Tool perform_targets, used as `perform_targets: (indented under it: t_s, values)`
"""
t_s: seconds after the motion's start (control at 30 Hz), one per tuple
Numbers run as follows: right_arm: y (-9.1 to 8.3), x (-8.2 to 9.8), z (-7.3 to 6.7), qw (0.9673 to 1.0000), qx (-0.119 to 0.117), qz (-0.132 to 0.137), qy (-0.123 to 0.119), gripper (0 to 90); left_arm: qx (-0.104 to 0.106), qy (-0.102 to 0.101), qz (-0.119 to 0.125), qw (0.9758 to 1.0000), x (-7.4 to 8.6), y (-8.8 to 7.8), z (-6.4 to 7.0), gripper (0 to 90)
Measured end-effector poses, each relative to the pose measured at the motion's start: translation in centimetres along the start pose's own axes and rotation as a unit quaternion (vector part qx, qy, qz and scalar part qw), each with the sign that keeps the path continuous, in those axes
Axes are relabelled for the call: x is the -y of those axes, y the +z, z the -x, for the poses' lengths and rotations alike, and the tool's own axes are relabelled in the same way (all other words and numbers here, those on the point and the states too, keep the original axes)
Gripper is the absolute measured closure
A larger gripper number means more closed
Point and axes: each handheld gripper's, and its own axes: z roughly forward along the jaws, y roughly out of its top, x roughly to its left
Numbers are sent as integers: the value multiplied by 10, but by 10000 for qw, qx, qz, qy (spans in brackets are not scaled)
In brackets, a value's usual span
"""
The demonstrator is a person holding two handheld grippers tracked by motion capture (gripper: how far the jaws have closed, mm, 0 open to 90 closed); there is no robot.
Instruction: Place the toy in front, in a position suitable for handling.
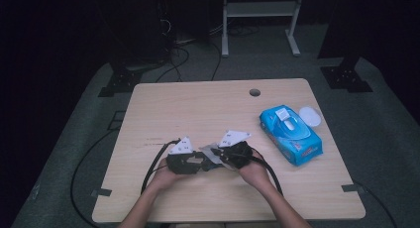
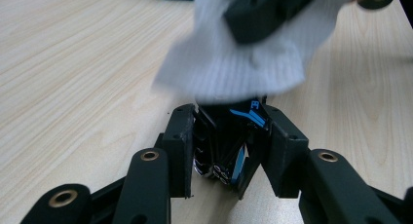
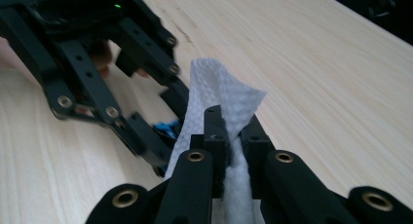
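My left gripper (image 2: pixel 229 126) is shut on a small dark object with blue markings (image 2: pixel 228 153), held upright between its pads just above the wooden table (image 1: pixel 198 109). My right gripper (image 3: pixel 234 131) is shut on a white wipe (image 3: pixel 219 92), whose free end sticks up past the fingertips. In the left gripper view the wipe (image 2: pixel 234 63) drapes over the top of the dark object, with the right gripper's black jaw above it. In the high view the two grippers, left (image 1: pixel 200 163) and right (image 1: pixel 224 156), meet tip to tip near the table's front middle, the wipe (image 1: pixel 212 152) between them.
A blue pack of wipes (image 1: pixel 290 134) lies at the table's right, its flap raised. A round white lid (image 1: pixel 310 116) sits just behind it. A cable hole (image 1: pixel 254 92) is near the far edge. Black cables trail off the front edge.
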Motion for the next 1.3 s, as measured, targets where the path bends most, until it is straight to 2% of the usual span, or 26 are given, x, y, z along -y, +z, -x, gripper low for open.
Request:
perform_targets:
  t_s: [0.03, 0.13, 0.23, 0.33, 0.43, 0.5, 0.6, 0.67, 0.77, 0.83, 0.9, 0.97, 1.03, 1.13, 1.2, 1.3]
  values:
    - [4, 0, -2, 10000, -76, 26, 16, 846, 2, 0, -8, 10000, 0, 0, 0, 598]
    - [9, 2, -3, 10000, -11, -52, -75, 846, -1, 2, -9, 10000, 0, 0, 0, 598]
    - [4, 7, 4, 9994, 294, -98, -164, 846, -6, 11, -7, 10000, 0, 0, 0, 598]
    - [0, 13, 10, 9994, 344, -66, 18, 847, -2, 0, 2, 10000, 0, 0, 0, 598]
    - [3, 11, 5, 9996, 232, 57, 122, 846, 0, -23, 1, 10000, 0, 0, 0, 597]
    - [9, 7, -3, 9999, 89, 127, 60, 846, -2, -27, 1, 10000, 0, 0, 0, 598]
    - [15, 3, -12, 9999, 11, 143, -45, 845, 3, -20, -9, 10000, 0, 0, 0, 598]
    - [14, 3, -10, 9999, 82, 109, -92, 846, 5, -25, -1, 10000, 0, 0, 0, 598]
    - [10, 7, 2, 9995, 283, 58, 101, 846, -2, -11, 6, 10000, 0, 1, 0, 598]
    - [11, 7, 4, 9994, 271, 81, 189, 846, -1, -24, -2, 10000, 0, 1, 0, 598]
    - [15, 4, -2, 9996, 161, 142, 198, 846, 2, -16, -9, 10000, 0, 1, 0, 598]
    - [20, 1, -9, 9998, 51, 174, 108, 845, 2, -9, -17, 10000, 0, 0, 0, 598]
    - [22, -1, -11, 9999, 73, 150, 36, 845, -1, -22, -12, 10000, 0, 0, 0, 598]
    - [18, 3, -3, 9996, 194, 145, 124, 846, 12, -16, -2, 10000, 0, 0, -1, 598]
    - [15, 7, 5, 9991, 306, 113, 275, 846, 10, -11, -1, 10000, 0, 1, -1, 598]
    - [17, 6, 1, 9991, 194, 188, 318, 846, 15, -21, -9, 10000, 0, 1, 0, 598]
